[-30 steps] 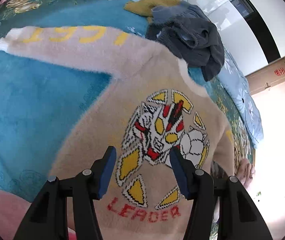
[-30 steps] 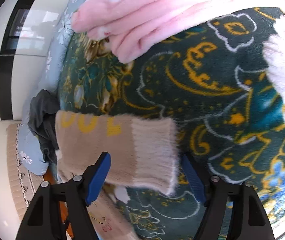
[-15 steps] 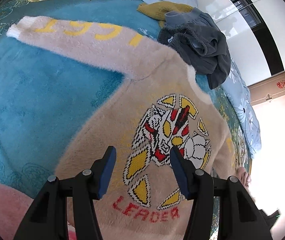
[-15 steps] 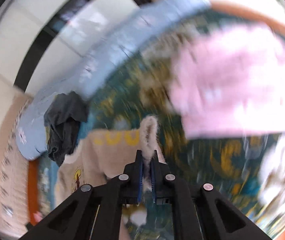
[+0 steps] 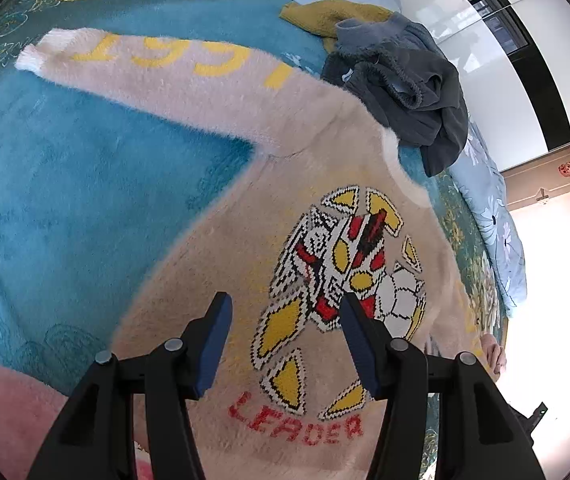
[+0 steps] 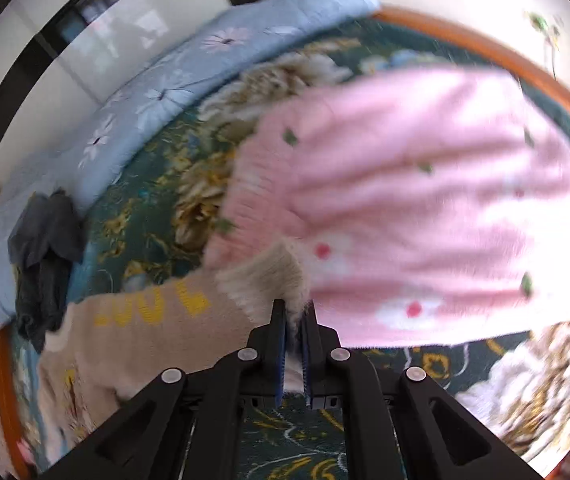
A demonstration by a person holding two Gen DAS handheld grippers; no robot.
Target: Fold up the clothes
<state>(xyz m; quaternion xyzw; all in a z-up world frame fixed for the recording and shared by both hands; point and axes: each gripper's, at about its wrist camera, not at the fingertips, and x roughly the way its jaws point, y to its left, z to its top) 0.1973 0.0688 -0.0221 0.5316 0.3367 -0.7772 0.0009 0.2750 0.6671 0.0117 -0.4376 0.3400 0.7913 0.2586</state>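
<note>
While the beige sweater lies spread on the bed | left tongs released, hovering above its near hem | right tongs clenched on sleeve cuff, raised before pink garment | grey clothes far beside collar.

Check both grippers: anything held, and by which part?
The right gripper is shut on the beige sweater, pinching the sleeve cuff. The left gripper is open above the sweater's front and holds nothing.
</note>
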